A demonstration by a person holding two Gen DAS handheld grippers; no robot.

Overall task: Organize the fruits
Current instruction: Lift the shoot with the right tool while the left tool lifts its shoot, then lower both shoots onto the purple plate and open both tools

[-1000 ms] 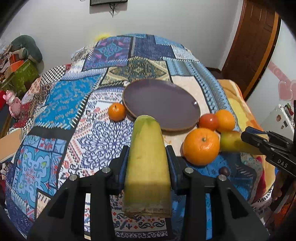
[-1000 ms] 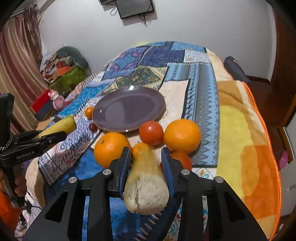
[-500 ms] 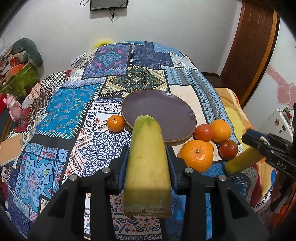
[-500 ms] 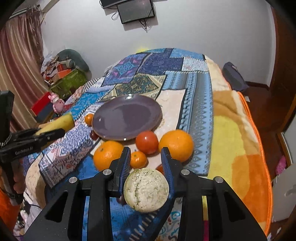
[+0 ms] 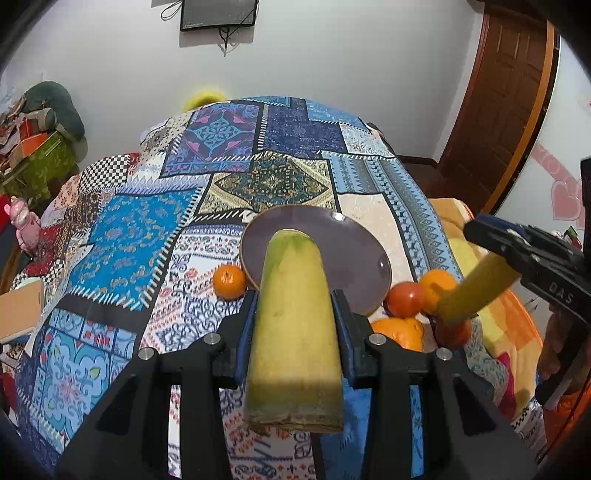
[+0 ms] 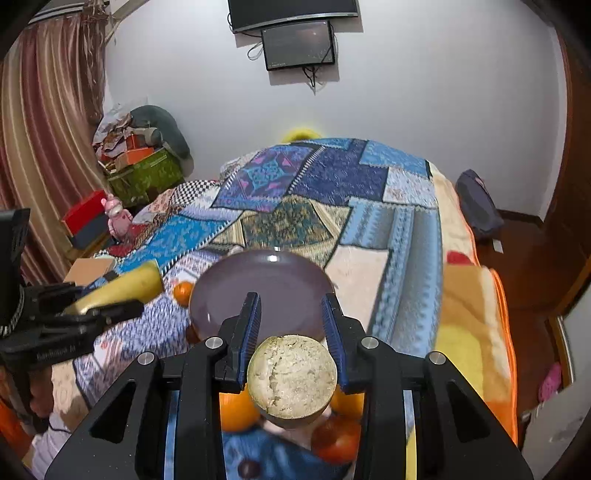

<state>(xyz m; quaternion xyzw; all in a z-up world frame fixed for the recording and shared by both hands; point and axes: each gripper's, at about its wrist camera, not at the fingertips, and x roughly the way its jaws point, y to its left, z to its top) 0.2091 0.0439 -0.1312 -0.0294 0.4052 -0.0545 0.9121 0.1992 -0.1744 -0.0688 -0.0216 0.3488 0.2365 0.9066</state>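
Patchwork blanket [image 5: 155, 236], wall screen [image 6: 297, 44], wooden door [image 5: 506, 110]

The letters "DAS" stand in pale print on the black body of the right gripper [image 5: 532, 258], seen from the left wrist view at the right edge; whether more letters follow is hidden.

In the right wrist view, a line of pale print runs along the black body of the left gripper [image 6: 92, 302], low on the left side, but it is blurred and cannot be read with certainty.

A faint brand mark sits along the bottom bezel of the upper wall screen [image 6: 293, 13] in the right wrist view; it is too small to read.
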